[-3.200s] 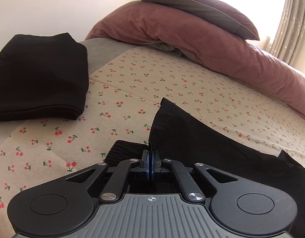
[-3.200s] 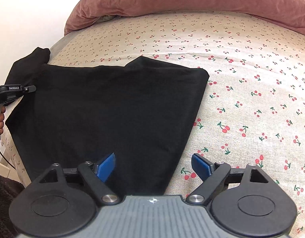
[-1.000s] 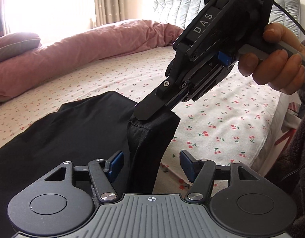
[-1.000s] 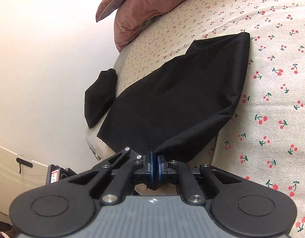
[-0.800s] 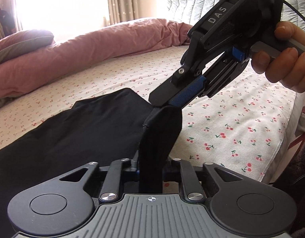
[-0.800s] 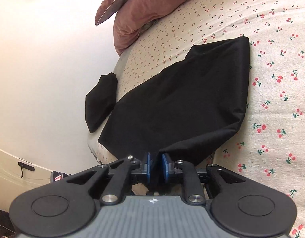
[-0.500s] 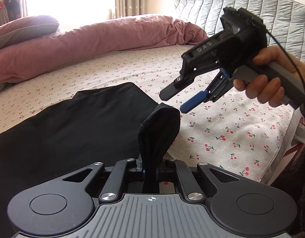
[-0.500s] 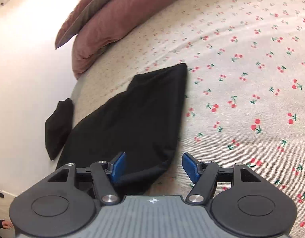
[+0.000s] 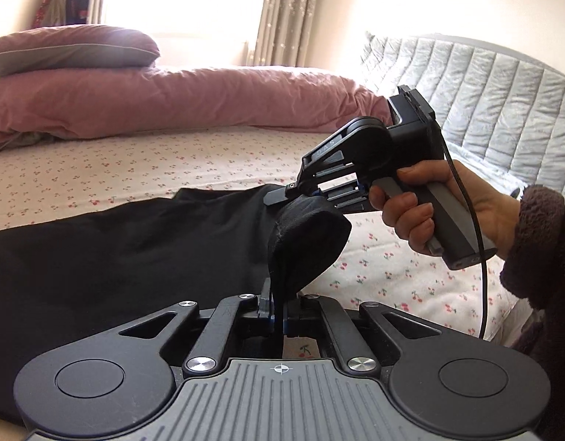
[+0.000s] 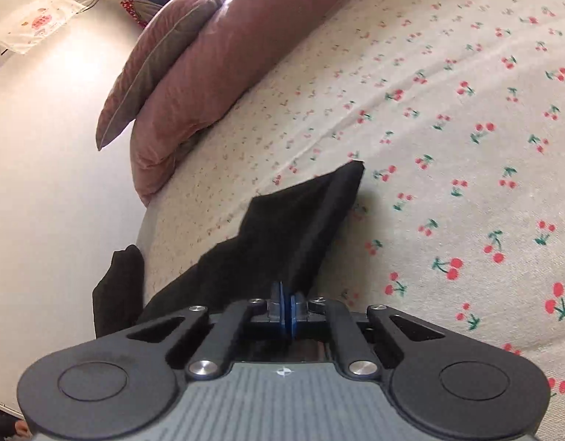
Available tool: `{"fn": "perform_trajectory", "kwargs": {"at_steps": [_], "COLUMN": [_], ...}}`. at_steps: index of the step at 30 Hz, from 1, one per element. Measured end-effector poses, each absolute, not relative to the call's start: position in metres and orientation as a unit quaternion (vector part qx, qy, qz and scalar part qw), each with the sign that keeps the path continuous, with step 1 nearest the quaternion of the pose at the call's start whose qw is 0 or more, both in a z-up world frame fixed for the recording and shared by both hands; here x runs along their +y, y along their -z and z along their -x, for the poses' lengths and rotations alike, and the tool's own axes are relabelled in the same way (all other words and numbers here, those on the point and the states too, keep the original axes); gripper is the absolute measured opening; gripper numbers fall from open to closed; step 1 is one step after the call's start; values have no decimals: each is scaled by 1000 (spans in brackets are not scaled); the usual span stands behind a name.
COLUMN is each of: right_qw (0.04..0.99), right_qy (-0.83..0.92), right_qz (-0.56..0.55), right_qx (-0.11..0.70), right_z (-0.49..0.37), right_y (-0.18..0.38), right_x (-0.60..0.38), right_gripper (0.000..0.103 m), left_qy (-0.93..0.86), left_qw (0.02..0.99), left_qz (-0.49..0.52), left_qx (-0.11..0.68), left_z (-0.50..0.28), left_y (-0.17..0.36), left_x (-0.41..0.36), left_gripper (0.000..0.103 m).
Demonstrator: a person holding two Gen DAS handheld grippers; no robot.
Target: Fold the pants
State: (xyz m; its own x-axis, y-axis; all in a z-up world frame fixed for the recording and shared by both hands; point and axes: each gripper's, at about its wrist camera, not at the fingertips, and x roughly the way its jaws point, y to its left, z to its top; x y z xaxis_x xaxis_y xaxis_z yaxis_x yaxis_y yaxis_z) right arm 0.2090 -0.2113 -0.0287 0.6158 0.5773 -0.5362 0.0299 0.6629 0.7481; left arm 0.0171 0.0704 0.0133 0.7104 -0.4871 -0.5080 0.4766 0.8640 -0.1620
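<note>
Both grippers are now pinching the black pants (image 9: 117,250) on the cherry-print bed (image 9: 135,169): right gripper (image 9: 308,194) having just reclosed on fabric, left gripper (image 9: 277,316) clamping the raised near corner.

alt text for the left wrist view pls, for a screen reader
The left gripper is shut on a raised corner of black pants spread on a cherry-print bed sheet, while the right gripper, held in a hand, pinches the same fabric just beyond. A pink duvet, pillow and grey quilted headboard lie behind.
</note>
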Motion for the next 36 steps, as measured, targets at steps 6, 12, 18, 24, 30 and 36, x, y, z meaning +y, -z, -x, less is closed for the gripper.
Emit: {"fn": "perform_trajectory", "kwargs": {"at_steps": [6, 12, 18, 24, 30, 36], "right_qw": [836, 843, 833, 823, 820, 850], "right_qy": [-214, -244, -260, -243, -248, -216], "right_qz": [-337, -292, -278, -273, -273, -203], "right_qx": [376, 379, 401, 436, 437, 435], "right_z": [-233, -267, -293, -308, -293, -242], "right_y": [-22, -47, -38, -12, -15, -16], "right_x": [-158, -87, -26, 10, -3, -49], "right_gripper": [6, 6, 6, 24, 50, 69], "left_qy": [200, 131, 76, 51, 54, 87], "left_qw": [940, 945, 932, 906, 923, 917], "left_qz": [92, 133, 157, 123, 68, 12], "left_qx": [262, 267, 317, 401, 376, 389], "left_z": [-18, -11, -9, -9, -23, -103], "left_y": [-39, -49, -39, -24, -42, -34], "left_x": [125, 182, 232, 260, 265, 230], "left_gripper": [1, 1, 1, 23, 72, 73]}}
